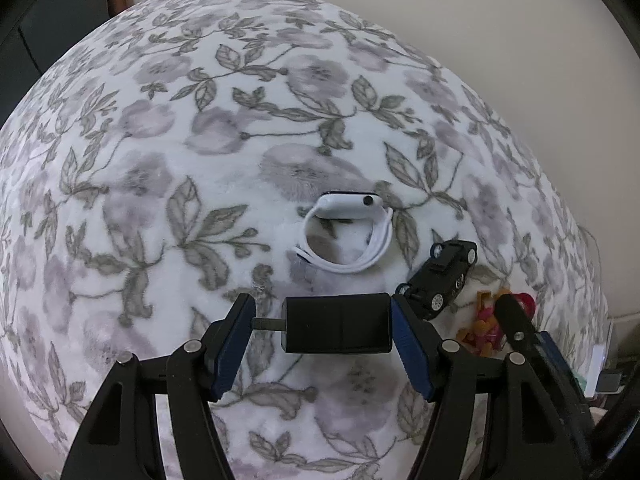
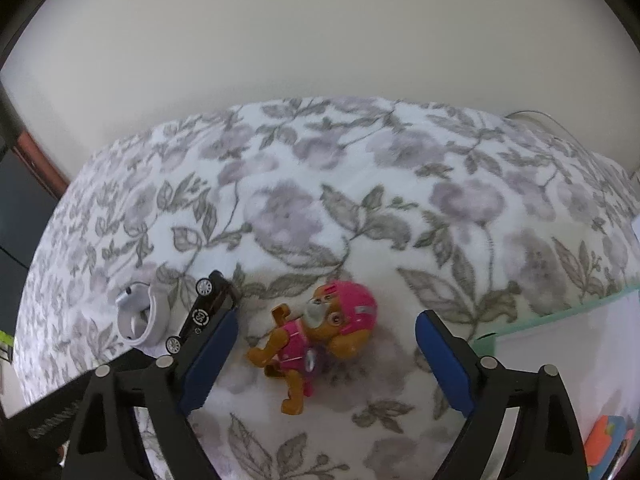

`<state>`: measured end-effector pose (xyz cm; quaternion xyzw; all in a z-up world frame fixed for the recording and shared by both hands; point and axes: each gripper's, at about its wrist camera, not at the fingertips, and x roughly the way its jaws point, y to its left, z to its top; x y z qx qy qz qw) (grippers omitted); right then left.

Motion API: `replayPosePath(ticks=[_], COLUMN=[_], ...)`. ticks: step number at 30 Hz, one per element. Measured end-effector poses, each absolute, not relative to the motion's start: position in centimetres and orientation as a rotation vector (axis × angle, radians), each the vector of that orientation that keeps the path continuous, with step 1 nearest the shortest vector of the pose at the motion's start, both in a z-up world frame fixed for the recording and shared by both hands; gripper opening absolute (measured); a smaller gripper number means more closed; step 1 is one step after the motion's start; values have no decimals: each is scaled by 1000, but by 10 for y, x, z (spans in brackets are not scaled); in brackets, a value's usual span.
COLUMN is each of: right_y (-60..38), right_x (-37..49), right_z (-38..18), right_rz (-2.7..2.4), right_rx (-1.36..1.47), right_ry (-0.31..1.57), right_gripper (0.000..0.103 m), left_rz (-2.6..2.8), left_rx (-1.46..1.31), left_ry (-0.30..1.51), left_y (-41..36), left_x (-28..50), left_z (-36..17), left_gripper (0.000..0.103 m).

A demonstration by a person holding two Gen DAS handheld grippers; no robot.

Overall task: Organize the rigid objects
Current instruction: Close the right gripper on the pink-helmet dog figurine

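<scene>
Left gripper (image 1: 323,330) clamped on a black charger (image 1: 338,325); right gripper (image 2: 326,346) apart around the toy pup (image 2: 316,340). Watch (image 1: 346,236) and toy car (image 1: 444,276) already lie grouped beside them.

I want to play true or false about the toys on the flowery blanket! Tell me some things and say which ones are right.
1. The left gripper holds a black charger between its fingers. True.
2. The right gripper is squeezing the toy dog. False: it is open, with the dog lying between the fingers, not pinched.
3. The watch is white. True.
4. The toy car is red. False: it is black.
5. The dog wears a pink helmet. True.
6. The watch sits on top of the car. False: it lies beside the car on the blanket.
</scene>
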<state>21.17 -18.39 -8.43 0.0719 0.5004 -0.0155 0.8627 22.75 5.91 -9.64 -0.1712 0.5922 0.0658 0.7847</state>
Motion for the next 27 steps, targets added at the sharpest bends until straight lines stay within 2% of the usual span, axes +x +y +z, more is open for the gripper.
replayPosePath(ticks=[11, 14, 25, 26, 27], right_y=[-172, -170, -168, -169, -170], right_x=[218, 219, 223, 221, 221], right_z=[-106, -110, -111, -110, -108], right_rz=[-24, -35, -68, -76, -92], right_rx=[113, 98, 68, 69, 60], right_ry=[1119, 1126, 1119, 1115, 1108], right_gripper=[87, 80, 73, 67, 46], left_rz=[142, 142, 137, 136, 136], left_rx=[-380, -381, -376, -375, -374], left_ry=[1293, 1294, 1301, 1301, 1302], left_y=[59, 58, 56, 56, 56], left_x=[230, 231, 232, 232, 232], left_z=[-99, -100, -101, -101, -101], left_gripper=[69, 69, 69, 69, 69])
